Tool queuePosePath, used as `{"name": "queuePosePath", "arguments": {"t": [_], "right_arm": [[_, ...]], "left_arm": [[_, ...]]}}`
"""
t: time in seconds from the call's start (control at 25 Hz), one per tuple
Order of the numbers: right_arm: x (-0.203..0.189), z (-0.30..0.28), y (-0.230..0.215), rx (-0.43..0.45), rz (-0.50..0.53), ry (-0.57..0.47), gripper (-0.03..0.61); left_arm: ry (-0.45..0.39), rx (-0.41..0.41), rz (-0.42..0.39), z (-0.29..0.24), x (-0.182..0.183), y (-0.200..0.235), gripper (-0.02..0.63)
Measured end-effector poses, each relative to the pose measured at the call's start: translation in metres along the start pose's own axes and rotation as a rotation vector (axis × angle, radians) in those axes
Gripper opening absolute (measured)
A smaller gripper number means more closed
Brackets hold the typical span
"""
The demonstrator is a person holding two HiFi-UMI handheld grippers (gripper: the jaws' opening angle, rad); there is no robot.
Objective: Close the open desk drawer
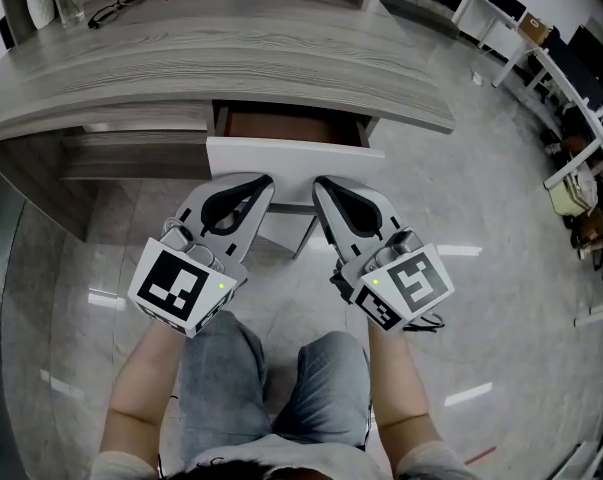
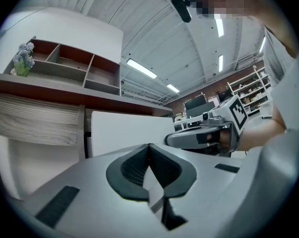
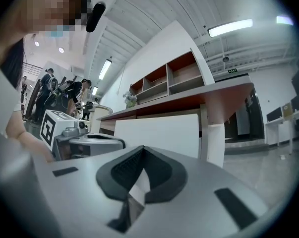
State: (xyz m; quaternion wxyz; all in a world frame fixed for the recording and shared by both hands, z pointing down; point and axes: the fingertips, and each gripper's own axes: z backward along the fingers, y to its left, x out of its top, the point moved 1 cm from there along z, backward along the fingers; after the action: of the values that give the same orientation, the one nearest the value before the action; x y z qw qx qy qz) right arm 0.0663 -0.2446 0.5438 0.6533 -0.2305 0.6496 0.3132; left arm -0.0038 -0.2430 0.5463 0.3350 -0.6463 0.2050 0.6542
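Partly out under the tabletop (image 1: 231,58), the drawer (image 1: 293,156) runs side-to-side, its front edge facing the clenched, empty left tool (image 1: 262,184) and right tool (image 1: 321,185).

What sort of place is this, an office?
Probably an office or lab workspace: a wood-grain desk with an open drawer and eyeglasses on top, white worktables on a polished floor, and ceiling strip lights.

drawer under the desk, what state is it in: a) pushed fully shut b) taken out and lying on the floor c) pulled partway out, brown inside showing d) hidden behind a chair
C: in the head view the drawer sticks out from under the desk, with its white front clear of the desk edge and its brown inside showing behind that front.
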Motion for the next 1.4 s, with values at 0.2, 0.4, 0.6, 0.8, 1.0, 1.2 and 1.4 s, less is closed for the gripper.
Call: {"name": "queuePosePath", "arguments": {"t": [0.2, 0.4, 0.6, 0.8, 1.0, 1.2, 1.4], "right_arm": [[-0.001, -0.007, -0.007, -0.011, -0.007, 0.005, 0.008], [-0.001, -0.016, -0.014, -0.014, -0.047, -0.009, 0.008], [-0.002, -0.023, -0.02, -0.029, -0.045, -0.004, 0.008], [-0.003, -0.031, -0.026, -0.045, -0.057, -0.004, 0.008], [-0.004, -0.036, -0.03, -0.057, -0.057, -0.006, 0.008], [-0.005, -0.04, -0.033, -0.067, -0.047, 0.0, 0.008], [-0.006, -0.04, -0.034, -0.072, -0.048, 0.0, 0.008]], "left_arm": [[0.012, 0.019, 0.016, -0.007, -0.002, 0.007, 0.009], [0.02, 0.033, 0.027, -0.015, -0.004, 0.017, 0.011], [0.022, 0.041, 0.039, -0.021, -0.006, 0.024, 0.011], [0.023, 0.046, 0.053, -0.026, -0.007, 0.033, 0.009], [0.025, 0.043, 0.047, -0.03, -0.008, 0.038, 0.011], [0.023, 0.045, 0.049, -0.034, -0.009, 0.041, 0.009], [0.031, 0.051, 0.045, -0.034, -0.011, 0.041, 0.009]]}}
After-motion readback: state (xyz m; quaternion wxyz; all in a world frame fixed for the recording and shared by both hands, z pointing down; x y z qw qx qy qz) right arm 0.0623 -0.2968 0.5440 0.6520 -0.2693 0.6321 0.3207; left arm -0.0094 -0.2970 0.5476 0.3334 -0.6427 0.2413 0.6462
